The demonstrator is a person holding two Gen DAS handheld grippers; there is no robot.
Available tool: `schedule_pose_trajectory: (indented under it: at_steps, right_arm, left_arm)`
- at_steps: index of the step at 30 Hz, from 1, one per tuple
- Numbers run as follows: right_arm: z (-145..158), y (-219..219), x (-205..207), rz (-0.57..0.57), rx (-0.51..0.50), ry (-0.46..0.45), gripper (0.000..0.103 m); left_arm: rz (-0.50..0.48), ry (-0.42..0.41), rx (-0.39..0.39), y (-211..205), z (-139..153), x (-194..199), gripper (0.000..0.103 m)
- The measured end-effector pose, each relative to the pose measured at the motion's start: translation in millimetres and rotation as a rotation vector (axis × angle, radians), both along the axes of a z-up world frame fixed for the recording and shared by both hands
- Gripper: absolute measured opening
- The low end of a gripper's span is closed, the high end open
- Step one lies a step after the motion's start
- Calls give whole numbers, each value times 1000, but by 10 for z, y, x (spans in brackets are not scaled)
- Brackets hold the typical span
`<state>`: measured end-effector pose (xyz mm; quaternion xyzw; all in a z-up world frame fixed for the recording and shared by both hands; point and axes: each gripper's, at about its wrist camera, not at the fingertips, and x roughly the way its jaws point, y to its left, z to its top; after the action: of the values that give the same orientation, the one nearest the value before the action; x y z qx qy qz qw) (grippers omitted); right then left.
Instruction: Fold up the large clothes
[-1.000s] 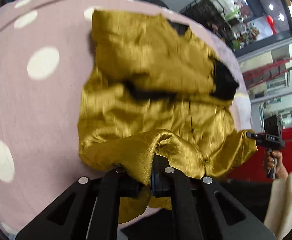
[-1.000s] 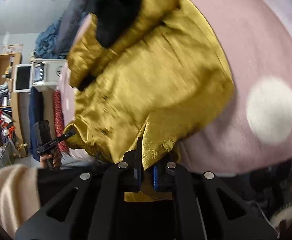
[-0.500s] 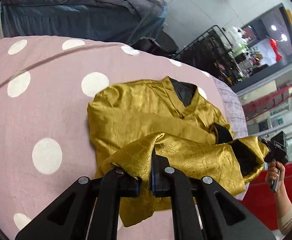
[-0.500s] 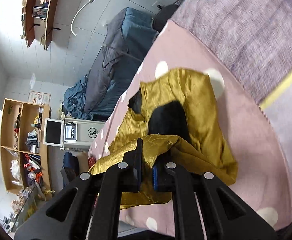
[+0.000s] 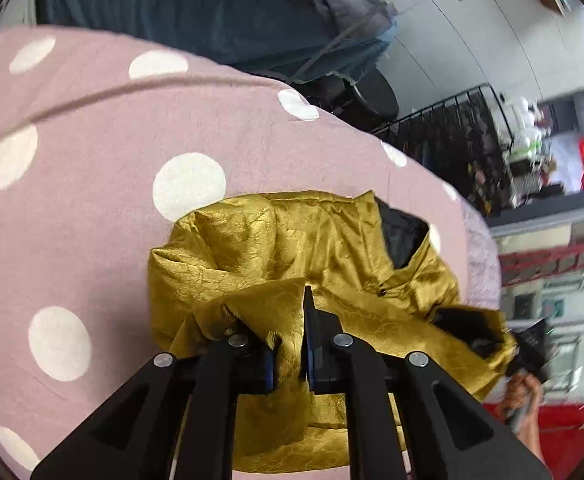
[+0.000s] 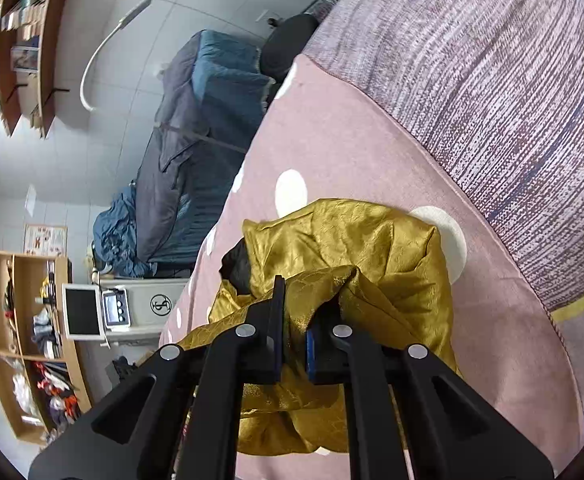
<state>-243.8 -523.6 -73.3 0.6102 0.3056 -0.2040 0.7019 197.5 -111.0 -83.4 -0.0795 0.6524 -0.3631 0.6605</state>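
A shiny gold garment [image 5: 312,248] with a black lining [image 5: 402,236] lies crumpled on a pink bedcover with white dots [image 5: 92,160]. My left gripper [image 5: 290,344] is shut on a fold of its gold cloth, held over the garment's near edge. My right gripper [image 6: 292,340] is shut on another fold of the same garment [image 6: 352,240], which drapes over its fingers. The right gripper and the hand holding it show at the far right of the left wrist view [image 5: 530,344].
A grey woven blanket [image 6: 512,80] covers the bed's far end. A blue and grey quilt [image 6: 196,128] is piled beyond the bed. Wooden shelves [image 6: 20,340] and a white machine with a screen [image 6: 108,312] stand to the left. A black metal rack [image 5: 452,132] stands behind.
Both grippers have carried the garment's lower edge up over its body, doubling it over. The garment now looks shorter and more bunched. Both views tilted up to show the room.
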Motion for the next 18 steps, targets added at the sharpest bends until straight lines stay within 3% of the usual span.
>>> schedule_pose_trajectory:
  at_steps: [2, 5, 8, 9, 13, 18]
  right_arm:
    - [-100, -49, 51, -12, 14, 16, 9]
    - [-200, -97, 110, -14, 13, 54, 9]
    - [-289, -140, 135, -27, 33, 59, 9]
    - [-321, -160, 153, -33, 43, 59, 9]
    - [-423, -229, 268, -29, 55, 74, 9]
    - [-526, -311, 401, -71, 67, 84, 9]
  left_arm:
    - [40, 50, -71, 64, 38, 67, 20]
    - [103, 70, -164, 213, 175, 154, 47]
    - [193, -22, -191, 442, 398, 228, 78]
    - [224, -63, -190, 519, 477, 249, 83]
    - [215, -155, -140, 646, 678, 193, 83]
    - [-67, -318, -21, 287, 755, -643, 83]
